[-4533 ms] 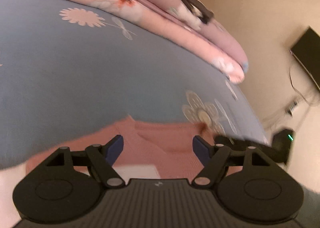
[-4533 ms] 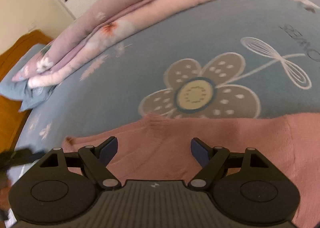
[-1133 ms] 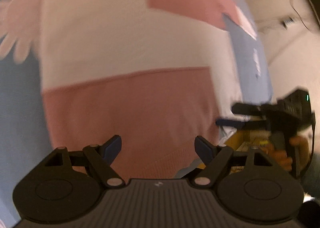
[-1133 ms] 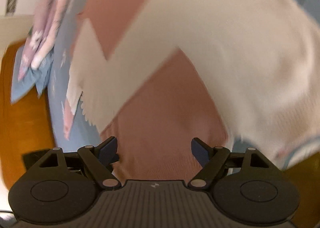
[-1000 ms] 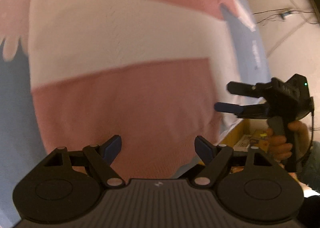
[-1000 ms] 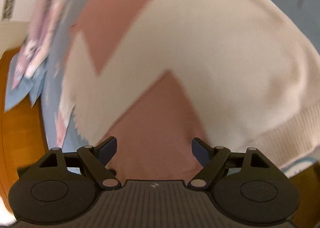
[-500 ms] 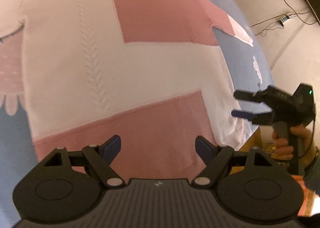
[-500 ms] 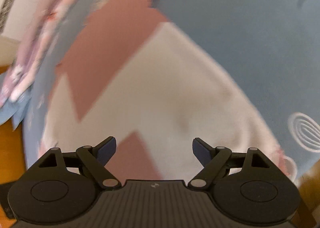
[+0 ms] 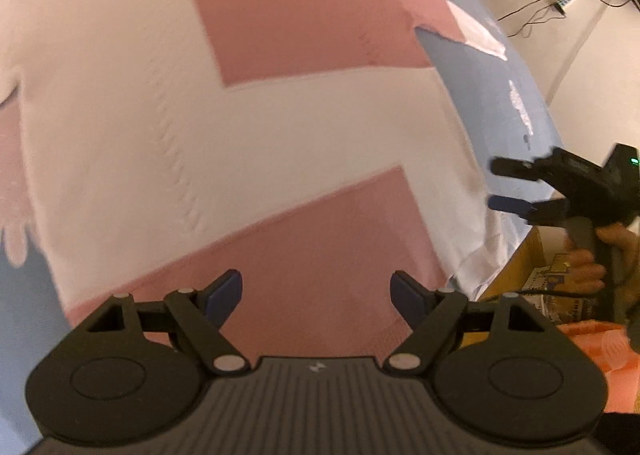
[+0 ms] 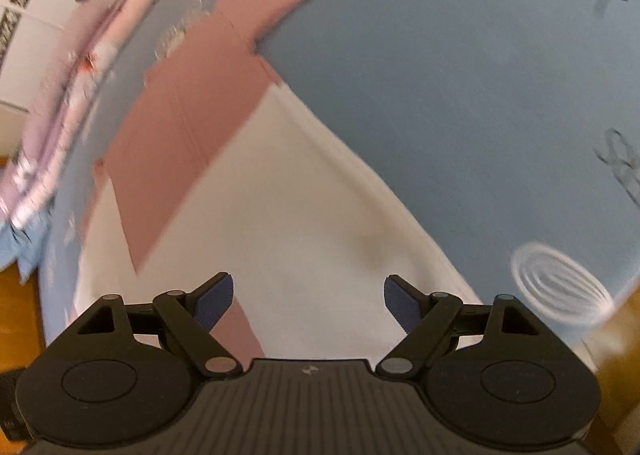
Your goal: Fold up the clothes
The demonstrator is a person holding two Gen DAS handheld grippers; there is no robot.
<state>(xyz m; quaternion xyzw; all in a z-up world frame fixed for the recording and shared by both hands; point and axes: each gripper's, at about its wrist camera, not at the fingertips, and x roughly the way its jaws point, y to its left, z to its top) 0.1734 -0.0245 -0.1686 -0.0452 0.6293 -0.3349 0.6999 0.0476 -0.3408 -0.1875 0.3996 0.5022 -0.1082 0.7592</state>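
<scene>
Both the left gripper (image 9: 316, 295) and right gripper (image 10: 306, 301) gape wide, holding nothing, above the pink-and-white sweater (image 9: 248, 127) spread on the blue bedsheet (image 10: 460, 95).

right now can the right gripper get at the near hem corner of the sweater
Probably yes. The right gripper hangs open just beside the pink and white sweater at the edge of the blue bedsheet, and nothing lies between them.

Sweater (image 9: 248, 143) lies flat on the bed sheet (image 9: 492, 95), filling most of the left wrist view. Left gripper (image 9: 316, 295) hovers over its near part, jaws apart. Right gripper (image 9: 505, 187) sits to the right, at the sweater's right edge. Folded quilt (image 10: 56, 103) lies beyond the sweater, far left in the right wrist view.
</scene>
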